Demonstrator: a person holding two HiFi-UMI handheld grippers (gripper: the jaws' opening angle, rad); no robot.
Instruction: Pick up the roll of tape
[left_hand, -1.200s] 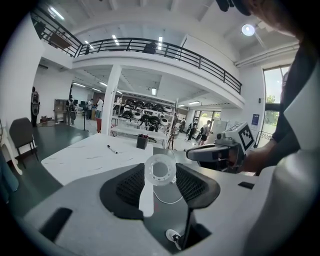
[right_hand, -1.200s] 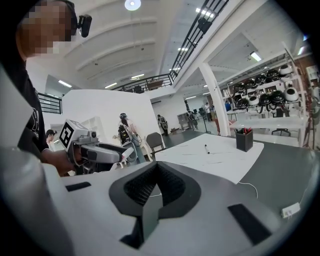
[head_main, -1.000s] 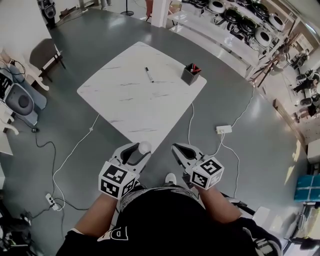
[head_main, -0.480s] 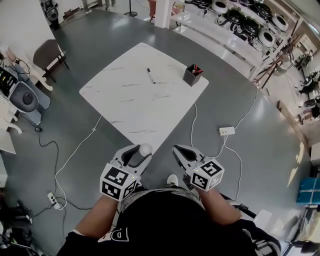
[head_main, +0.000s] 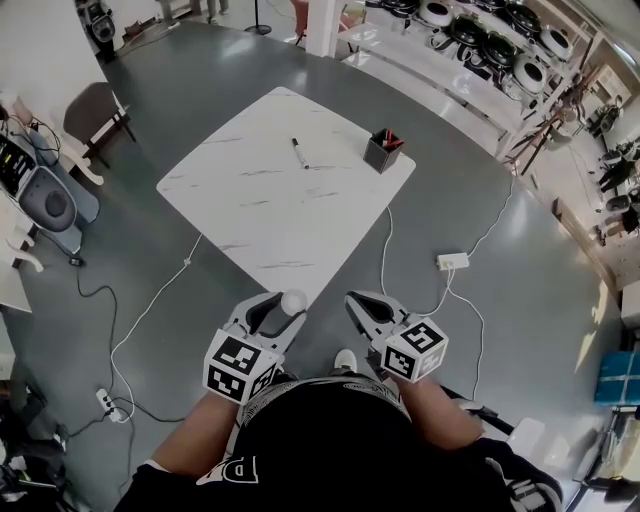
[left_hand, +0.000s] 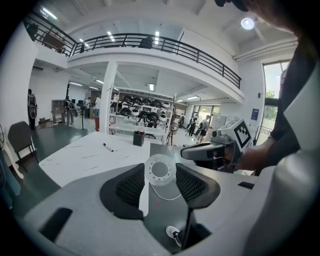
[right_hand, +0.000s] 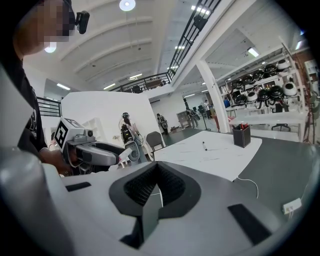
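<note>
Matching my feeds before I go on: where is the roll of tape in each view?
Head view: roll of tape lower centre, between the left gripper's jaws.
Left gripper view: dead centre, clamped between the jaws.
Right gripper view: cannot be made out; the left gripper shows at left.
Shared landmark: the black pen holder on the white table.

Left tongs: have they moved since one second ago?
No. The left tongs, shut on the roll of tape, stay beside the near corner of the table.

White marble table (head_main: 250, 205) with a marker (head_main: 298, 151) and a dark pen cup (head_main: 381, 152); white power strip (head_main: 447, 262) nearby.
</note>
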